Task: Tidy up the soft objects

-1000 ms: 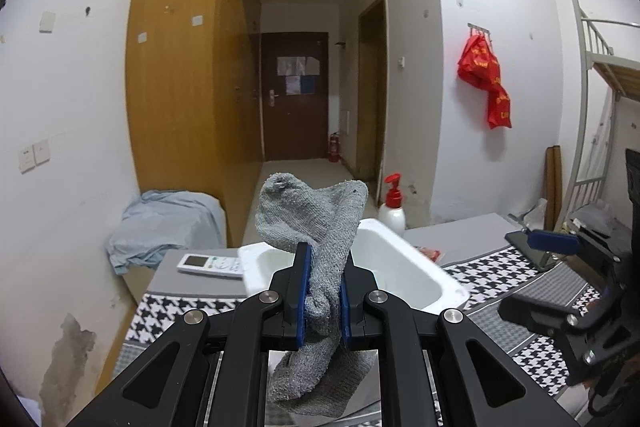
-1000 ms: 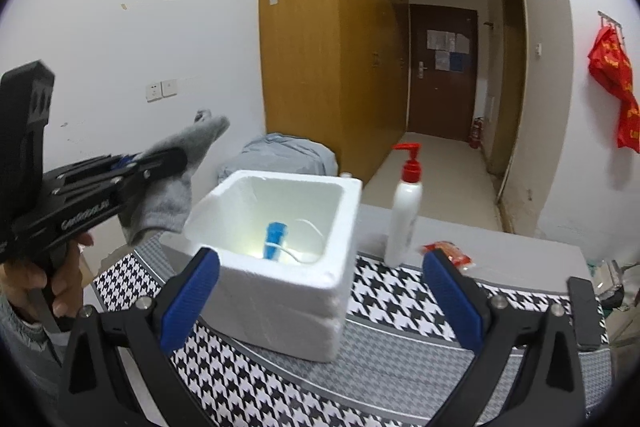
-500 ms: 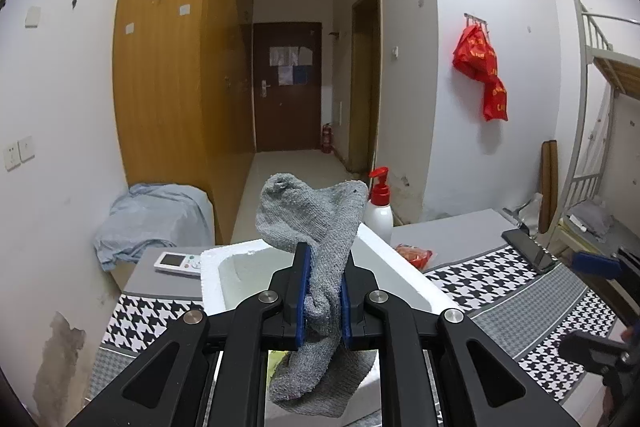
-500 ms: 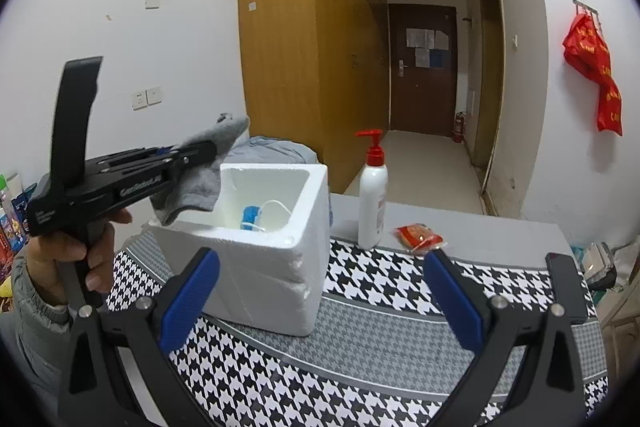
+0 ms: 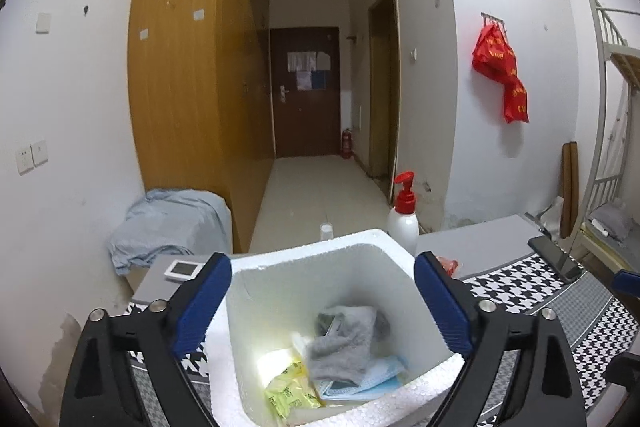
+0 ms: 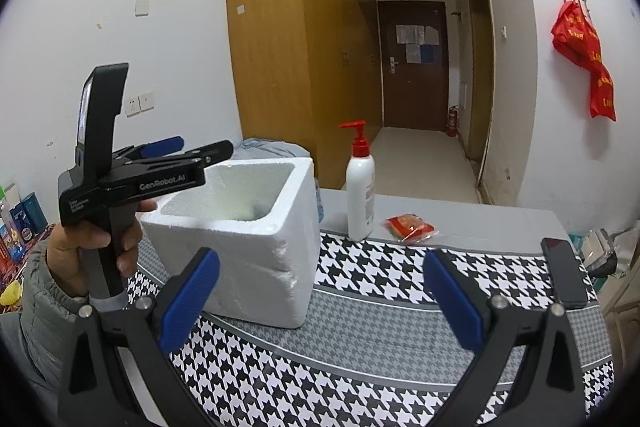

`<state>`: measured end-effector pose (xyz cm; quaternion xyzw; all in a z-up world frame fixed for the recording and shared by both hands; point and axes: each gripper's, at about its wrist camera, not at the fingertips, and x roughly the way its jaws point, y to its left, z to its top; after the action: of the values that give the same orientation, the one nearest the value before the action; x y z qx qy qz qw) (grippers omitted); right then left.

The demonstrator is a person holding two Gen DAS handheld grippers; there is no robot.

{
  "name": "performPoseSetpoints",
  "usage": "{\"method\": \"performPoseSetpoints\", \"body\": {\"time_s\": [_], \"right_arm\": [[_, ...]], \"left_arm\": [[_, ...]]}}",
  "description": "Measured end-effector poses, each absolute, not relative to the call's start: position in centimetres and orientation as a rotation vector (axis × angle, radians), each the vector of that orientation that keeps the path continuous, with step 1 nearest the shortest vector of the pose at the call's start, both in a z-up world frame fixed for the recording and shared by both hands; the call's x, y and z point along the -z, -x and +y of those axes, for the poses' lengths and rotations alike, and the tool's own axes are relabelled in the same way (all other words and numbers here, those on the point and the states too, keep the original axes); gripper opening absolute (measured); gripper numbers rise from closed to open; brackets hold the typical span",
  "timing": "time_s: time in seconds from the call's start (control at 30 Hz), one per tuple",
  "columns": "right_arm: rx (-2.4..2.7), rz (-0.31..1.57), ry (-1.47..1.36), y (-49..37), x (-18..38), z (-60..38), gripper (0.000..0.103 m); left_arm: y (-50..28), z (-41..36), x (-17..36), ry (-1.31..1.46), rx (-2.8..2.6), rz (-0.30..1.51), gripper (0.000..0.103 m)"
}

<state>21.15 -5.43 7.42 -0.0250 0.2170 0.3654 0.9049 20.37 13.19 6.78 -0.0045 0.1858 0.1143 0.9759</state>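
A white foam box (image 5: 340, 267) stood on the bench (image 6: 380, 315), on a black-and-white houndstooth cloth (image 6: 360, 379). Behind the box, on the bare grey strip of the bench, stood a pump bottle (image 6: 361, 187) with a red top, and just right of it lay a small red packet (image 6: 408, 225). A dark phone (image 6: 564, 273) lay near the right edge of the cloth. In the left wrist view a small white remote (image 5: 185, 269) lay on the grey strip left of the box, and beyond it a pale blue cloth (image 5: 172, 223) was heaped over something by the wall. A red bag (image 5: 502, 75) hung from hooks on the right wall; a corridor ran back to a dark door (image 5: 306, 91).

The grey sock (image 5: 346, 341) lay inside the box, crumpled on top of blue masks (image 5: 360, 383) and beside a yellow packet (image 5: 292, 393).

The left hand-held gripper (image 5: 322, 311) hung over the open box, its jaws opening and already wide, one blue pad on either side of the box mouth. Nothing was between them; the sock lay below, clear of both pads. In the right wrist view a hand (image 6: 94, 243) in a grey padded sleeve (image 6: 36, 311) gripped its handle at the box's left side.

The right hand-held gripper (image 6: 320, 303) stood wide too, empty, in front of the box and above the cloth, touching nothing.
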Motion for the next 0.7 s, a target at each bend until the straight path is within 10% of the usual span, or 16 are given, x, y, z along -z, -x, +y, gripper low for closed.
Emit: {"method": "performPoseSetpoints", "body": {"time_s": [0.7], "right_arm": [[-0.787,0.425,0.059,-20.1,-7.4,-4.9,0.103]], "left_arm": [[-14.7,12.3,-8.2,0.016,-0.264,0.292,0.102]]}}
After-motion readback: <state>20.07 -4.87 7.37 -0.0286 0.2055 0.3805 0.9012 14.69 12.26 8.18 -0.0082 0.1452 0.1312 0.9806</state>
